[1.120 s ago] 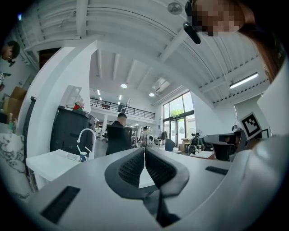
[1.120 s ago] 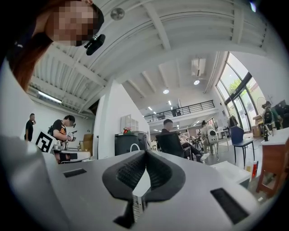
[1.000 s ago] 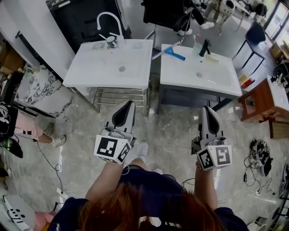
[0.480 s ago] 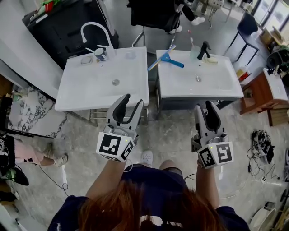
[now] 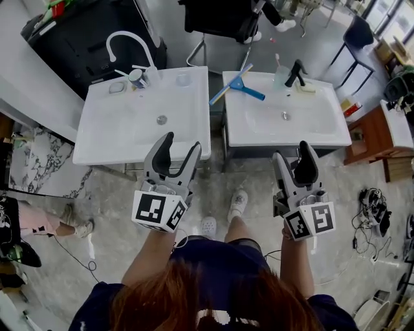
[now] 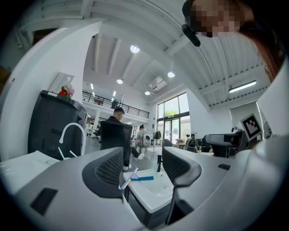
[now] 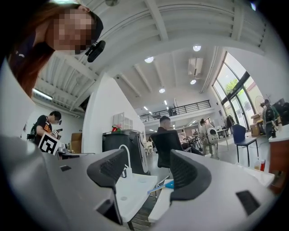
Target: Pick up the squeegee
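Note:
The squeegee (image 5: 236,85), blue-headed with a pale handle, lies on the back left corner of the right white sink (image 5: 314,128), its handle poking over the gap between the two sinks. My left gripper (image 5: 181,145) hovers at the front edge of the left sink (image 5: 123,132), far short of the squeegee. My right gripper (image 5: 292,155) hangs just before the right sink's front edge. Both point level, their jaws are opening, and nothing is between them. The squeegee (image 6: 135,177) shows between the jaws of the left gripper (image 6: 143,156), and the squeegee (image 7: 165,184) is also beyond the right gripper (image 7: 148,158).
A white tap (image 5: 127,42) and small items stand at the left sink's back, a black tap (image 5: 294,70) at the right sink's. A black cabinet (image 5: 77,32) and an occupied office chair (image 5: 217,16) lie behind. A wooden bench (image 5: 372,139) and floor cables (image 5: 374,216) are at right.
Both grippers went from shut to wide apart. The two sinks have come nearer in the head view, and both grippers now reach their front edges.

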Available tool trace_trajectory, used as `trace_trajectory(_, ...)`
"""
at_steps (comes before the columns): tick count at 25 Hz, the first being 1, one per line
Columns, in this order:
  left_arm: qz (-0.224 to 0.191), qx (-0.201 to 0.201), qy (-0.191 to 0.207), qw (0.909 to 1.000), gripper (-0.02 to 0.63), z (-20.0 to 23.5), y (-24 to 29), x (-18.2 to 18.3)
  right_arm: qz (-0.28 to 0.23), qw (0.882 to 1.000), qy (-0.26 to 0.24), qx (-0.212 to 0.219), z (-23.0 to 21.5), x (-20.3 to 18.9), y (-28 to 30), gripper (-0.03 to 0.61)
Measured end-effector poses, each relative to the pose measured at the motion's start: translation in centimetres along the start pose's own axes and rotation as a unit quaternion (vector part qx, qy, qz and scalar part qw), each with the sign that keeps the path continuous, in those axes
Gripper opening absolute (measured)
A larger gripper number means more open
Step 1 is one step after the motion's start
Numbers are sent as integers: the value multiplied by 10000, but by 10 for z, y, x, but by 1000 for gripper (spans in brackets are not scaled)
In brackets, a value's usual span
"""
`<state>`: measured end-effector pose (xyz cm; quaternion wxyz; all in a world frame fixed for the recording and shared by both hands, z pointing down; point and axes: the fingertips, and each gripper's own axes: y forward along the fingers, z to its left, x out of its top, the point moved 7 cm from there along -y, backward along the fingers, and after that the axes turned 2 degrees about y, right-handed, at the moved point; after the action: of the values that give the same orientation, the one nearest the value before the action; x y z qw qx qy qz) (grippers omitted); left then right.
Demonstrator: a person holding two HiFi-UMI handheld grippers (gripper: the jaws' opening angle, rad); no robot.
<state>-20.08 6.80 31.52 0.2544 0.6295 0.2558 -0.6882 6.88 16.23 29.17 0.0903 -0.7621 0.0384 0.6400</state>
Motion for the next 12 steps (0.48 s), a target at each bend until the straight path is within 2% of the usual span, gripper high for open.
trace_trajectory(3,6,156,62,9999,264,2,25,0,6,9999,31,140,-23,2,24,333)
trace_trajectory(12,-50,676,191,9975,264,-15,130,6,139,9964,-110,832,-112,17,97,337)
